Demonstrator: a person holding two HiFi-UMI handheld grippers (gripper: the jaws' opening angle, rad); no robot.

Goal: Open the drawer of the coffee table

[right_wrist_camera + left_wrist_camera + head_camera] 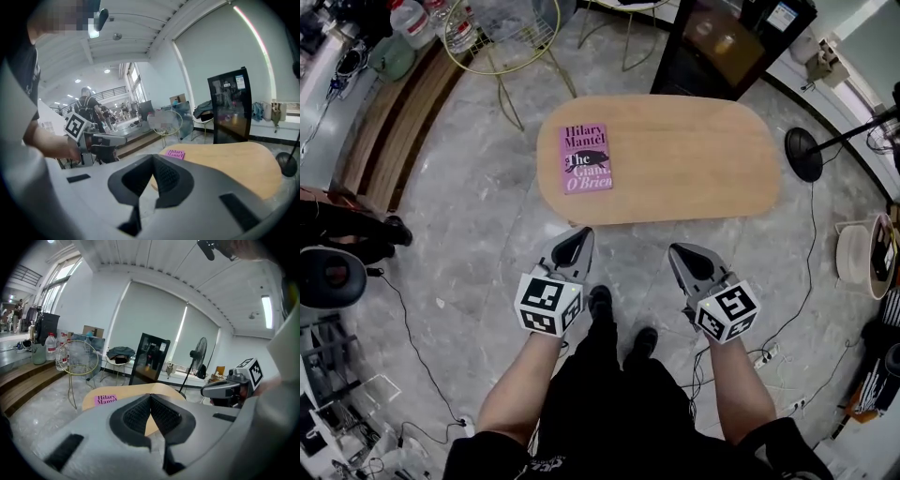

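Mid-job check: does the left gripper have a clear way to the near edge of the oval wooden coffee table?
Likely yes. The left gripper, jaws shut and empty, points at the oval wooden coffee table, and only grey floor shows between them.

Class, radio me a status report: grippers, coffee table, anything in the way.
Left gripper shut, empty; right gripper same. Coffee table untouched, drawer not in view. Pink book on tabletop.

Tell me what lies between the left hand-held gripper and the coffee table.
Nothing but a narrow strip of bare grey floor, as the head view shows: the shut left hand-held gripper points at the coffee table's near edge.
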